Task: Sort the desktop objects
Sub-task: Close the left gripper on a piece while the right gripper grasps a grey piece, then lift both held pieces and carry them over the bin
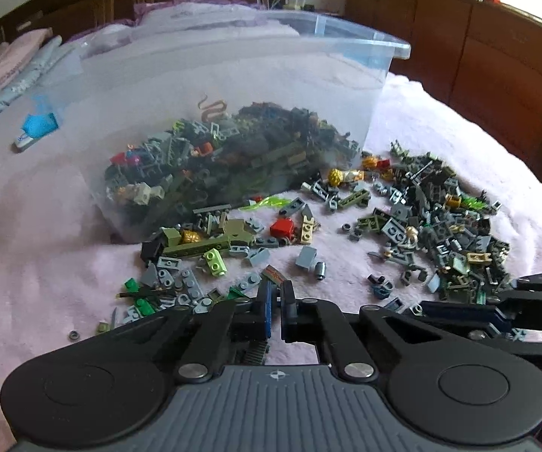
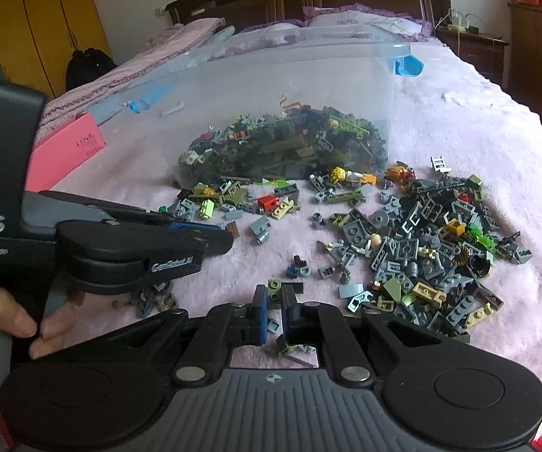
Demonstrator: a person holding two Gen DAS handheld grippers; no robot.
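Both my fingers, left (image 1: 275,293) and right (image 2: 274,293), are clenched, seemingly empty; soft blanket (image 1: 45,263) could swallow tiny bricks (image 1: 440,233) lower right.

Pale pink blanket (image 1: 63,226), red brick (image 1: 282,227)

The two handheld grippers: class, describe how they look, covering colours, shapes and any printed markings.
Each gripper is black plastic with two round discs beside a ribbed grey centre plate bearing a small compass-like emblem, silver pivot bolts and blue-edged finger pads. The right gripper shows this layout from its own camera; the left gripper, seen side-on, carries white "DAS" and "GenRobot.ai" lettering, held by a bare hand.
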